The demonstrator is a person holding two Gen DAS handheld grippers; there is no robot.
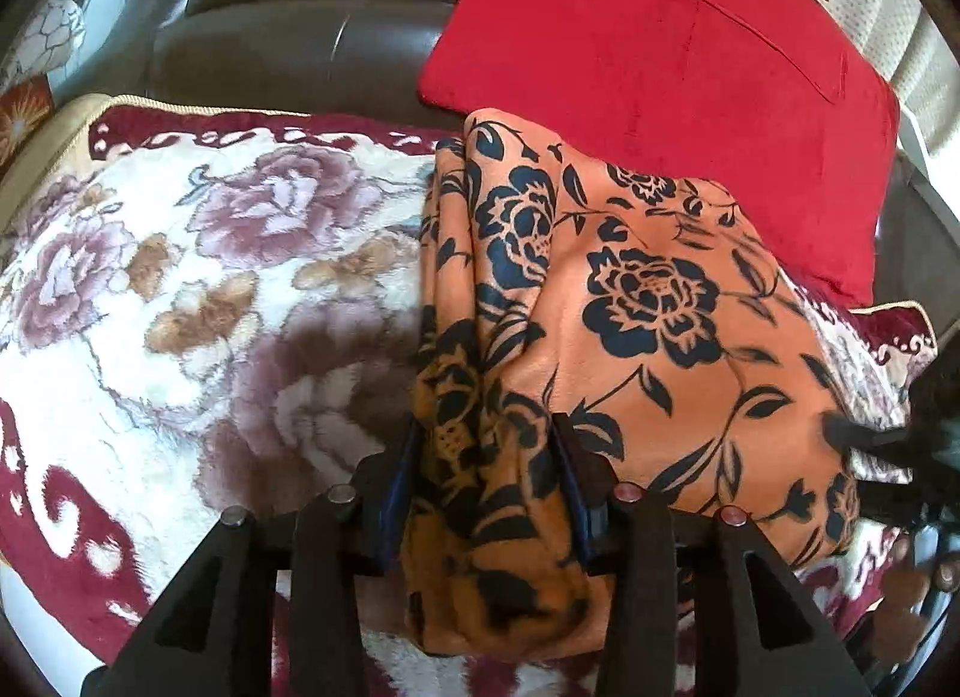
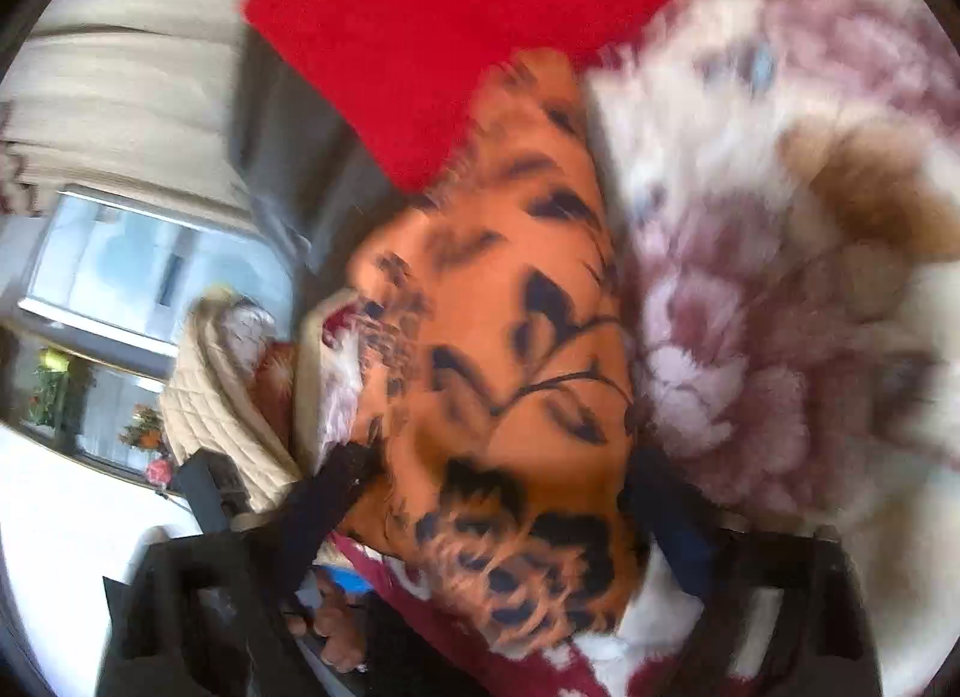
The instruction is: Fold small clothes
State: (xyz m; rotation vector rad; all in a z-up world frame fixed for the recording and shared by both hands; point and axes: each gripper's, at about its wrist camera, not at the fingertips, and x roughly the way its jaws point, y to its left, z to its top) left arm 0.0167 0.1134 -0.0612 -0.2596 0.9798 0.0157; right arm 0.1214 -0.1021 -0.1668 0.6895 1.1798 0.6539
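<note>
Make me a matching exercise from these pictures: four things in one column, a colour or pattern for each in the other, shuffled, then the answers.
Things:
1. cushion
2. garment
3. blanket
4. sofa

Descriptions:
A. cream and maroon with pink flowers
B. plain red
C. dark brown, smooth
D. orange with dark flowers

Pairs: 1-B, 2-D, 3-A, 4-C
</note>
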